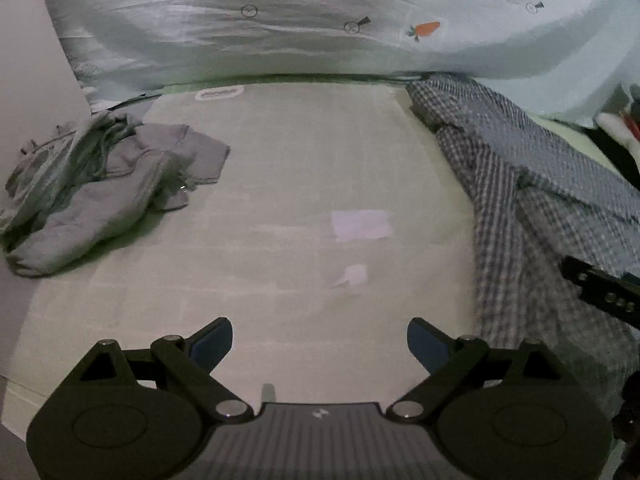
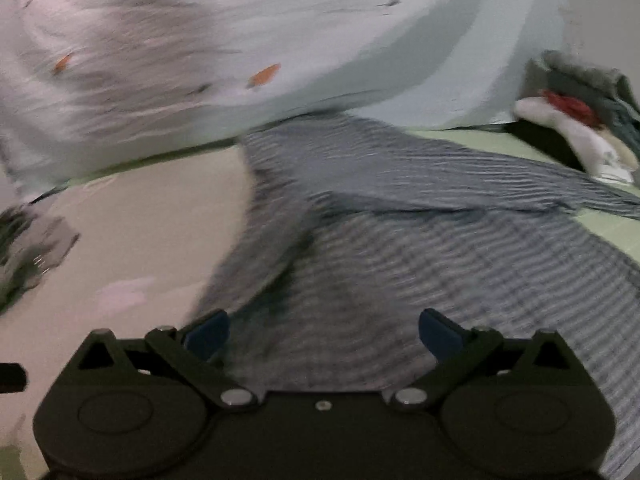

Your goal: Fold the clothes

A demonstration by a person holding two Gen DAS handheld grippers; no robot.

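Checked shirt (image 1: 532, 208) sprawls unfolded on the right side of the bed (image 1: 280, 208), its far edge tucked against the carrot-print quilt (image 1: 320, 32). Right hand-held gripper (image 2: 324, 334) hangs over that shirt (image 2: 400, 248), fingers spread wide, nothing between them. Left hand-held gripper (image 1: 320, 340) is also wide open, over bare sheet. Crumpled grey garment (image 1: 100, 184) lies far left.

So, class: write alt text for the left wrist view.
The open left gripper hovers over a bare pale mat, holding nothing. A crumpled grey garment lies at left, a checked shirt at right, a carrot-print quilt behind.
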